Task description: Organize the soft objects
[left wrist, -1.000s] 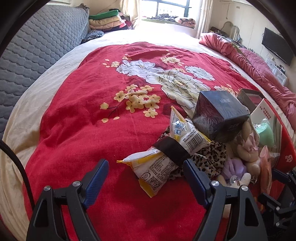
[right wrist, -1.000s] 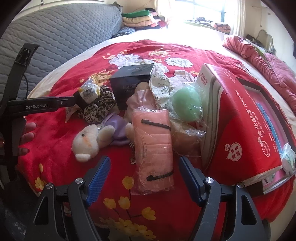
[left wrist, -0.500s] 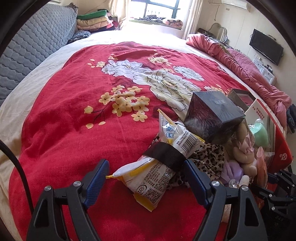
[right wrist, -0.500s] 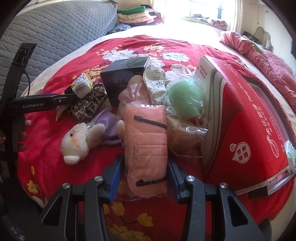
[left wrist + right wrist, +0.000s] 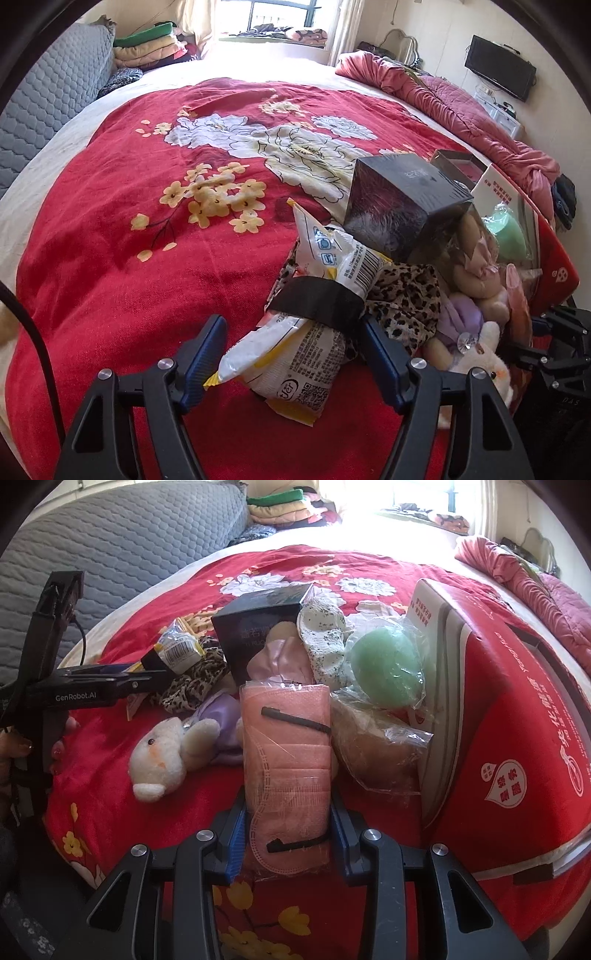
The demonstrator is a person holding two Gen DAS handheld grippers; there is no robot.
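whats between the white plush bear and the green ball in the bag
In the right wrist view, the pink mask pack lies between the white plush bear and the bagged green ball, clamped by the right gripper.

Mask pack (image 5: pixel 286 775): between right gripper's fingers (image 5: pixel 236 843). Plush toy (image 5: pixel 166 753): left of them. Bagged sponge (image 5: pixel 384 672), box (image 5: pixel 517 716): ahead, right. Snack packet (image 5: pixel 295 347): between left gripper's fingers (image 5: pixel 205 354).

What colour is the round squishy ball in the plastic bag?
Light green ball, clearest in the right wrist view.
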